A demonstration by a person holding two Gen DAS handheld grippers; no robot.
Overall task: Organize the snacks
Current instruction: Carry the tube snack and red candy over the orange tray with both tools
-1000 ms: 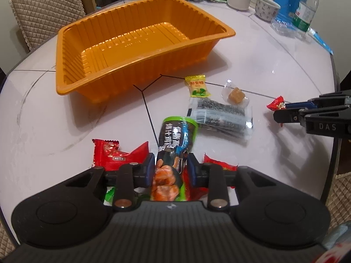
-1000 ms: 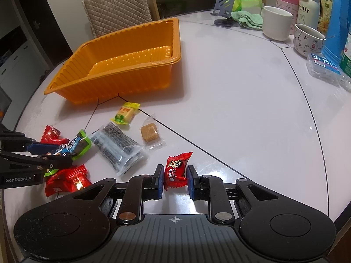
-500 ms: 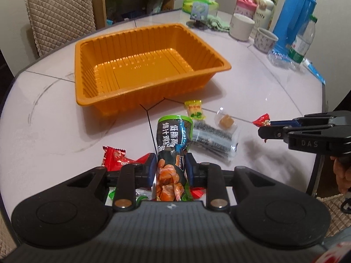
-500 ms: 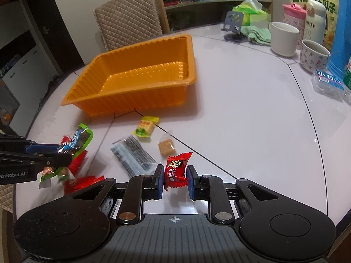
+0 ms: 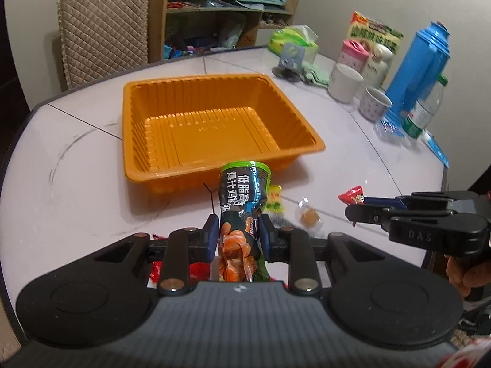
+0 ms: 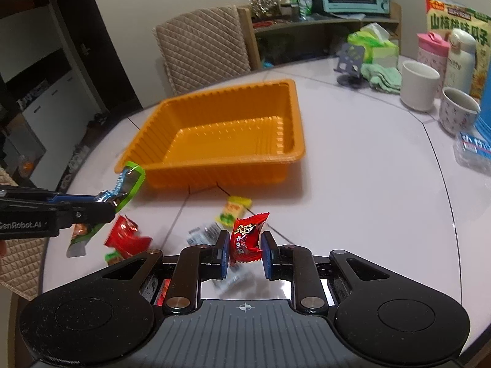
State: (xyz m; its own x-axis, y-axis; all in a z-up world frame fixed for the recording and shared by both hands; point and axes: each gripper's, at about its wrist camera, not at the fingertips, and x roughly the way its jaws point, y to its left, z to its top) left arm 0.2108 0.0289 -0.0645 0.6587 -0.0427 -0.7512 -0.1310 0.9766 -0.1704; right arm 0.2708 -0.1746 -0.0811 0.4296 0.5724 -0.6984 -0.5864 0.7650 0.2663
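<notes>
Between the left claw (image 5: 236,239) pads a long green snack packet (image 5: 242,202) is clenched, the right claw (image 6: 245,250) grips a red candy (image 6: 247,236), both above the surface (image 6: 368,184) short of the empty orange tray (image 6: 227,135), each needing carrying over its rim; only the right view shows red wrappers (image 6: 127,237) beneath.

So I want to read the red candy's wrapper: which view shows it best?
The right wrist view: the red candy sits close and face-on between the right gripper's pads, print visible. In the left wrist view the same candy is a small red scrap at that gripper's tip, too small to read.
</notes>
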